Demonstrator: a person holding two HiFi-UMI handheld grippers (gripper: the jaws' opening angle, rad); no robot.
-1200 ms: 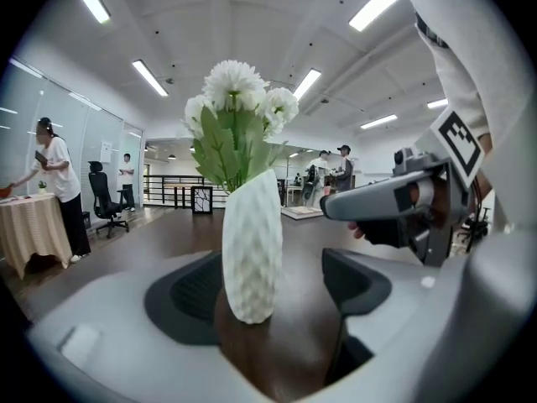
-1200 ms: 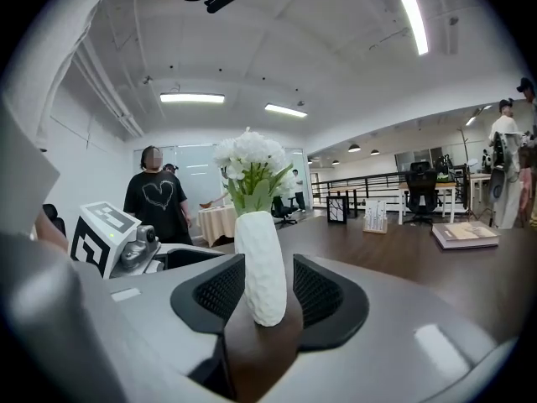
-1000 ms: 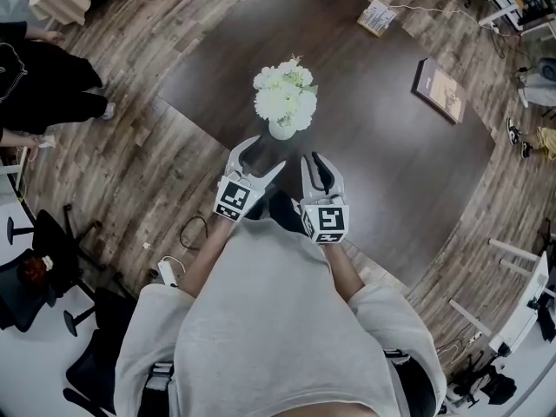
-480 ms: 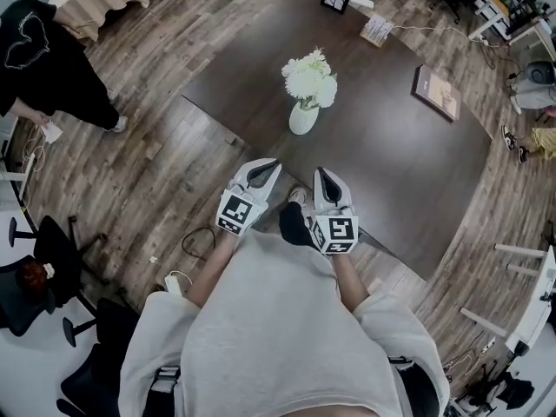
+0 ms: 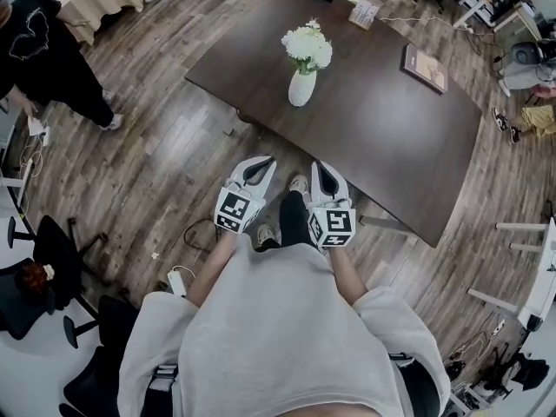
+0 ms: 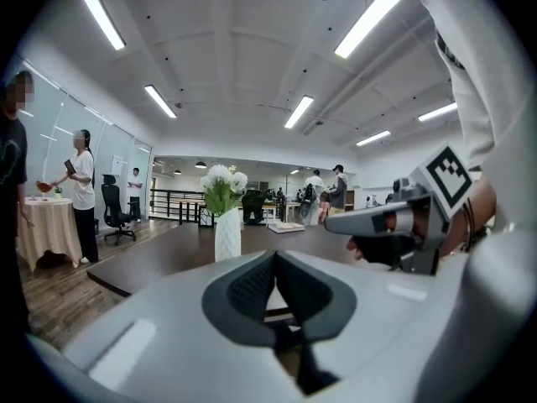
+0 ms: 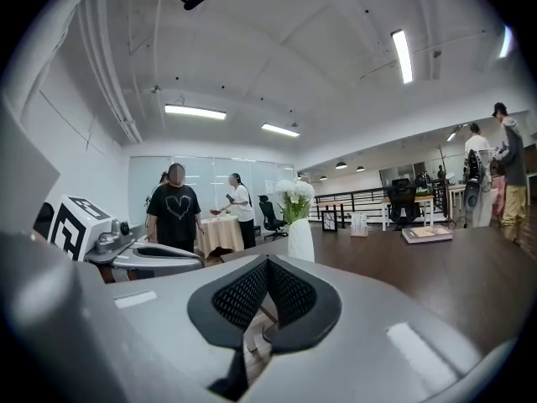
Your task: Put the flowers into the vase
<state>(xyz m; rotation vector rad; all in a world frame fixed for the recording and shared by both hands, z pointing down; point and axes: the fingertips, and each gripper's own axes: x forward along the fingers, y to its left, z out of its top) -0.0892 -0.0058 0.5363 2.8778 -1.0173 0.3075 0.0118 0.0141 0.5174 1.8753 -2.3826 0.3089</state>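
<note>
- The left claw (image 5: 261, 163) is being held level in front of the person's body, its jaws pressed together with nothing between them.
- The right claw (image 5: 323, 174) is riding just beside it at about the same height, also shut tight and carrying nothing.
- Both claws are hanging over the wooden floor (image 5: 174, 155), well apart from the near edge of the tabletop (image 5: 382, 137).
- The vase (image 5: 301, 88) is standing upright toward the tabletop's left corner, a little in from the near edge, with its long axis vertical and its mouth facing up.
- The flowers (image 5: 307, 45) are sitting in that vase as a white bunch, stems down inside it; no loose flower is showing on the tabletop or the floor.
- The vase is lying straight ahead of the claws, roughly on the line between them, so neither hand is looking clearly nearer.
- Judging by this, the task is looking finished; any further reach would be going forward and slightly up toward the vase's mouth.
- A book (image 5: 423, 67) is lying farther back, near the tabletop's right edge.
</note>
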